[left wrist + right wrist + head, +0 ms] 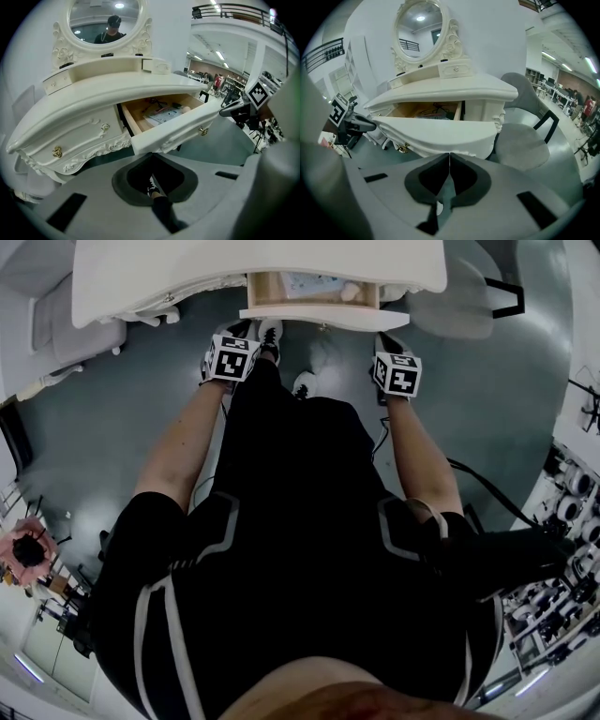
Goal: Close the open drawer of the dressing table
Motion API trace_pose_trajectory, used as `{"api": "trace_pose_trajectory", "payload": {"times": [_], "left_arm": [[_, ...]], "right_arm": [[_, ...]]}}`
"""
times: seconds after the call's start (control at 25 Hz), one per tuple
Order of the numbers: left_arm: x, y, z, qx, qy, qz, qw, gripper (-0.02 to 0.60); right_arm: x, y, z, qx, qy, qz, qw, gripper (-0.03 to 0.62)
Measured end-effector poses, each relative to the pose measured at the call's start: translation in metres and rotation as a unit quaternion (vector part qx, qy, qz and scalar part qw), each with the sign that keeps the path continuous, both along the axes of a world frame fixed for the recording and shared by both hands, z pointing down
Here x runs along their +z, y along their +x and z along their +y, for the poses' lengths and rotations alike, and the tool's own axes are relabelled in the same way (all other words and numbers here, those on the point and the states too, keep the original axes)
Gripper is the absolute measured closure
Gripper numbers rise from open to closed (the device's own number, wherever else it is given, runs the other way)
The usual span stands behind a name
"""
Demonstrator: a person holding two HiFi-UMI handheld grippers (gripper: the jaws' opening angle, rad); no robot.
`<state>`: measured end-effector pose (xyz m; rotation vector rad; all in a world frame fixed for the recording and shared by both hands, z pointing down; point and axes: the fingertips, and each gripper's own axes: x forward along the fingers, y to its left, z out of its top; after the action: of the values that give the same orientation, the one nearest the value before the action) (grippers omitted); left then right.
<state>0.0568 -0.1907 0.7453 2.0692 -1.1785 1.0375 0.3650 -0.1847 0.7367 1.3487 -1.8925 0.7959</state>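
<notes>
The white dressing table [187,273] stands in front of me with its middle drawer [314,296] pulled out; papers lie inside on the wooden bottom [161,112]. My left gripper [151,153] is shut with nothing in it, its tips at the lower edge of the drawer front [180,129], near that front's left end. My right gripper [449,153] is shut and empty too, its tips against the drawer front [436,133] near its right end. In the head view the left gripper [246,332] and the right gripper [386,341] sit just below the drawer front. A brass knob [203,131] hangs on the front.
A grey upholstered chair [522,143] stands right of the table, also in the head view as the chair [450,296]. A white seat [66,324] is at the left. An oval mirror [104,18] tops the table. A black cable [487,491] crosses the floor at right.
</notes>
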Motion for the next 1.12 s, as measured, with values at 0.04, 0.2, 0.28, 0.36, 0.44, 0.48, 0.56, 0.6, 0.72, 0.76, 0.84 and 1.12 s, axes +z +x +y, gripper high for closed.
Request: {"api": "trace_pose_trajectory", "payload": {"times": [0.04, 0.2, 0.28, 0.36, 0.44, 0.48, 0.56, 0.6, 0.72, 0.76, 0.84, 1.12], "left_arm": [[0.0, 0.0, -0.005, 0.002, 0.001, 0.002, 1.0, 0.581], [0.002, -0.004, -0.025, 0.006, 0.005, 0.003, 1.0, 0.581], [0.002, -0.005, -0.033, 0.003, 0.006, 0.006, 1.0, 0.581], [0.001, -0.003, -0.038, 0.002, 0.003, 0.011, 0.9999, 0.581], [0.0, -0.002, -0.043, 0.006, 0.002, 0.012, 0.9999, 0.581], [-0.001, -0.001, -0.046, 0.007, 0.0, 0.011, 0.9999, 0.581], [-0.002, 0.0, -0.05, 0.006, -0.001, 0.012, 0.9999, 0.581], [-0.001, 0.001, -0.052, 0.006, -0.001, 0.015, 0.9999, 0.581], [0.0, 0.006, -0.061, 0.01, 0.001, 0.024, 0.9997, 0.581], [0.0, 0.007, -0.065, 0.013, 0.003, 0.025, 0.9996, 0.581], [-0.001, 0.01, -0.072, 0.017, 0.008, 0.028, 0.9994, 0.581], [-0.004, 0.019, -0.093, 0.031, 0.04, 0.011, 0.9986, 0.581]], "right_arm": [[0.0, 0.0, -0.005, 0.004, -0.001, 0.0, 1.0, 0.585], [0.0, -0.005, -0.024, 0.013, 0.004, -0.008, 1.0, 0.585], [0.0, -0.007, -0.034, 0.018, 0.009, -0.011, 1.0, 0.585], [-0.001, -0.006, -0.041, 0.028, 0.011, -0.015, 0.999, 0.585], [-0.002, -0.006, -0.05, 0.031, 0.013, -0.015, 0.999, 0.585], [-0.002, -0.006, -0.054, 0.03, 0.014, -0.013, 0.999, 0.585], [-0.002, -0.007, -0.061, 0.024, 0.016, -0.005, 1.0, 0.585], [-0.002, -0.006, -0.064, 0.022, 0.016, -0.001, 1.0, 0.584], [-0.001, -0.008, -0.073, 0.023, 0.017, 0.0, 1.0, 0.583], [-0.001, -0.009, -0.076, 0.025, 0.018, -0.003, 1.0, 0.583], [-0.001, -0.009, -0.082, 0.033, 0.021, -0.007, 0.999, 0.583], [-0.001, -0.009, -0.099, 0.059, 0.026, -0.007, 0.998, 0.583]]}}
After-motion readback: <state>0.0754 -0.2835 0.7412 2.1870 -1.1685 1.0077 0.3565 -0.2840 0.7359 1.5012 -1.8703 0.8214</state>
